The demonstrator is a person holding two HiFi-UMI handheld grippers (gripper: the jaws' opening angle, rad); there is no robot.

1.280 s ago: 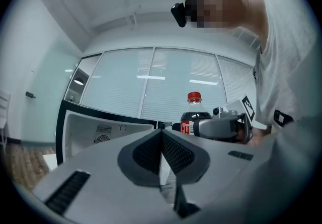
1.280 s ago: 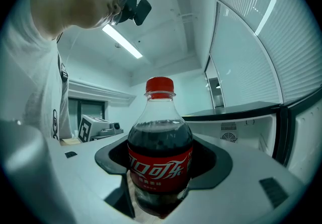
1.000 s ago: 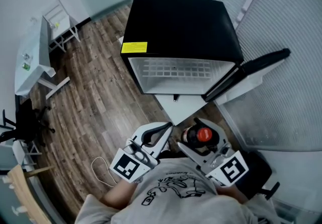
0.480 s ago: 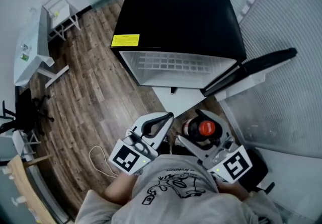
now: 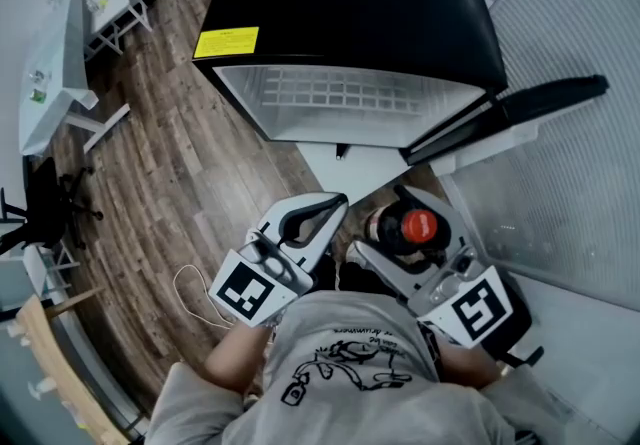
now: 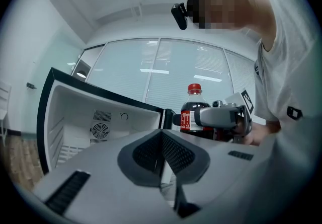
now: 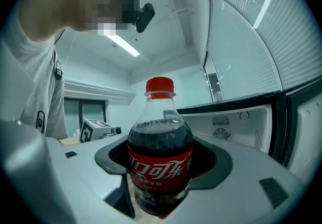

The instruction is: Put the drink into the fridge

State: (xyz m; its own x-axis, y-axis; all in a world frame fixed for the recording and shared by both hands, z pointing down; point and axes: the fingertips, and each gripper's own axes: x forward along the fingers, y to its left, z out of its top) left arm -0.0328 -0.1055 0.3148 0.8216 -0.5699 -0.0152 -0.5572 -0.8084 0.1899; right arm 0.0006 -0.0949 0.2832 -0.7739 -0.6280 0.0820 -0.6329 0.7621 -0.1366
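While the cola bottle [image 5: 418,225] stands upright between the jaws of your right gripper [image 5: 385,229], clamped around its label, it hangs in the air close to your chest, on the near side of the fridge [image 5: 350,23] and not yet inside it. By my reading you are at the carry-in step. The next move calls for a reach forward and down into the white inside, keeping the bottle upright and setting it on the wire shelf [image 5: 330,91] before letting go.

Your left gripper [image 6: 162,153], just left of the bottle, has its jaws pressed together on nothing. The door [image 5: 530,113] stands open to the right, and nothing blocks the opening. A loose cable [image 5: 195,298] lies on the wooden floor [image 5: 170,183] at near left. A white desk [image 5: 50,83] stands far left.
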